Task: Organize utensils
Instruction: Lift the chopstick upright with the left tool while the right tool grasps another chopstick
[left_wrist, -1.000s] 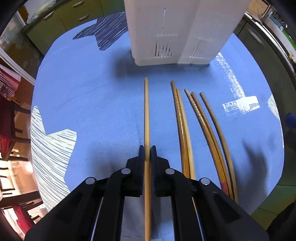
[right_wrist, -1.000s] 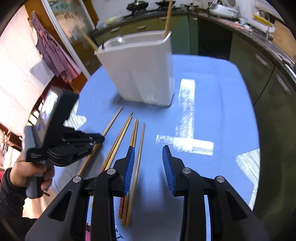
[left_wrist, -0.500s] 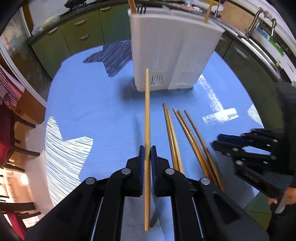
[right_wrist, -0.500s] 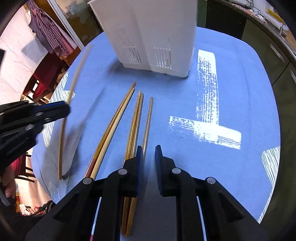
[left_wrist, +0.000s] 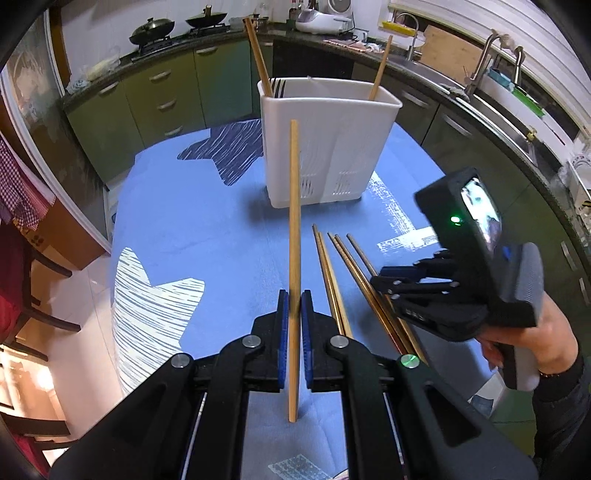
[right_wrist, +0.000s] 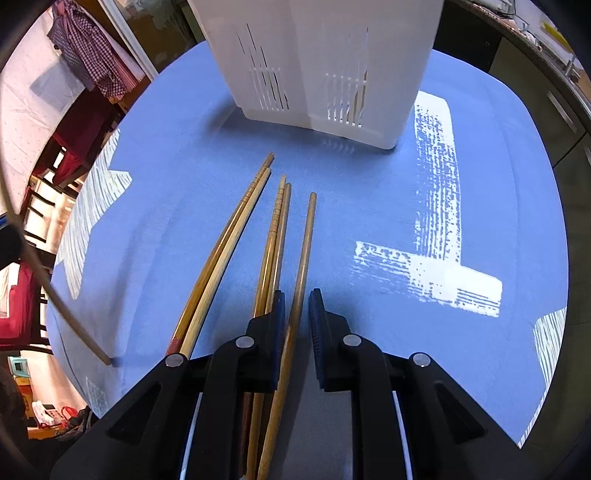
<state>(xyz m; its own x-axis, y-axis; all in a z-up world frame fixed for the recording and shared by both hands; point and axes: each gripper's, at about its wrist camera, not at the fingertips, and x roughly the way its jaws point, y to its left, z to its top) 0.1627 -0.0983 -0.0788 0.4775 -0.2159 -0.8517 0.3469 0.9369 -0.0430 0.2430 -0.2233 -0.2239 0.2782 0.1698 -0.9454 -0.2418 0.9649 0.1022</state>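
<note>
My left gripper (left_wrist: 294, 301) is shut on a light wooden chopstick (left_wrist: 294, 221) and holds it lifted above the blue tablecloth (left_wrist: 207, 236), pointing toward the white utensil holder (left_wrist: 328, 147). The holder has two chopsticks (left_wrist: 258, 59) standing in it. Several chopsticks (right_wrist: 273, 236) lie side by side on the cloth. My right gripper (right_wrist: 295, 306) is low over them, its jaws a narrow gap apart around the rightmost chopstick (right_wrist: 304, 251), not closed on it. The holder (right_wrist: 325, 62) stands just beyond.
The table is round, with edges near on the left and right. Green kitchen cabinets (left_wrist: 162, 96) and a sink counter (left_wrist: 491, 88) ring the far side. Chairs (left_wrist: 22, 280) stand at the left. The right gripper's body (left_wrist: 469, 280) shows in the left view.
My left gripper has lifted its chopstick off the cloth and tilted it up. My right gripper has come down over the row and narrowed its jaws around the rightmost chopstick.
</note>
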